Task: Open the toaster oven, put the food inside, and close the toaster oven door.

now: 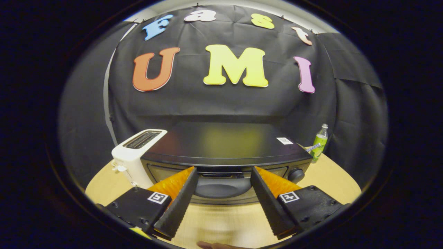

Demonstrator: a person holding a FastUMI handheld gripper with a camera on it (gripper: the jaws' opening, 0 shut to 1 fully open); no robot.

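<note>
Holding my gripper wide open, nothing between its fingers, just short of the black toaster oven on the wooden table. White toaster touches its side; green bottle behind.

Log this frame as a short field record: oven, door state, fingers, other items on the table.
oven: black toaster oven on the wooden table
door: appears shut, handle just ahead of the fingers
gripper: fingers open, holding nothing
beside oven: white toaster on one side, green bottle on the other
food: cannot tell
</note>
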